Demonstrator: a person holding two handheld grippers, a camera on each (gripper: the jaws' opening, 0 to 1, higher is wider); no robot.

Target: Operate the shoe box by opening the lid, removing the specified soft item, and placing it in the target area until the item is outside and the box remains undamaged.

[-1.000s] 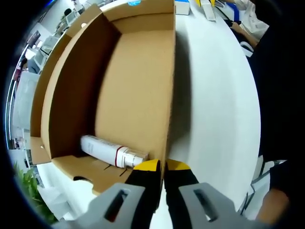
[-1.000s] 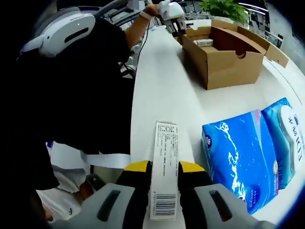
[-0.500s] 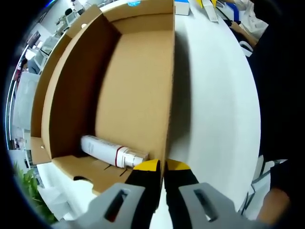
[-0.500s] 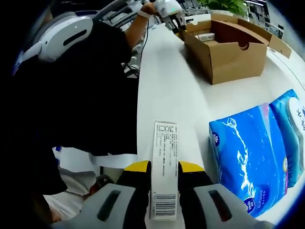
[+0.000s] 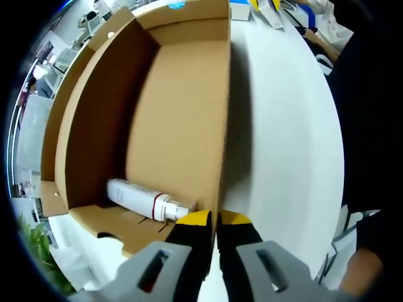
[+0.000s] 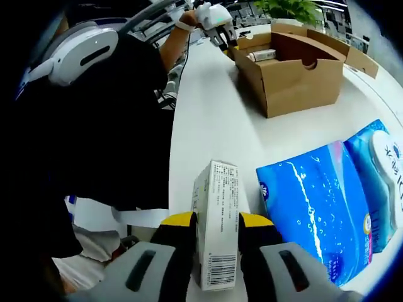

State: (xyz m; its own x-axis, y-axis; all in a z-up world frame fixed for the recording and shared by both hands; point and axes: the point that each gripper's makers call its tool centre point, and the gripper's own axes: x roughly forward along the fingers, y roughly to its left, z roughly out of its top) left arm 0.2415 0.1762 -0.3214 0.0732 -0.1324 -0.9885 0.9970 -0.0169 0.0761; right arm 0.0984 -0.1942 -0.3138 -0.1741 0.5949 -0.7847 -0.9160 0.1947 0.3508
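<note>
On the white table [image 6: 208, 113], right gripper [image 6: 217, 221] pinches a small carton [image 6: 217, 233], tissue pack [image 6: 327, 207] at three o'clock, while left gripper [image 5: 213, 220] clamps the shoe box [image 5: 182, 107] wall

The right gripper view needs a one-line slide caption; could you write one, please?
Right gripper clamps a small white printed carton above the white table, beside a blue tissue pack.

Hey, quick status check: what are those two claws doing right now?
Left gripper shut on box wall, lid open. Right gripper shut on carton above table. Tube lies in box. Tissue pack beside carton.
</note>
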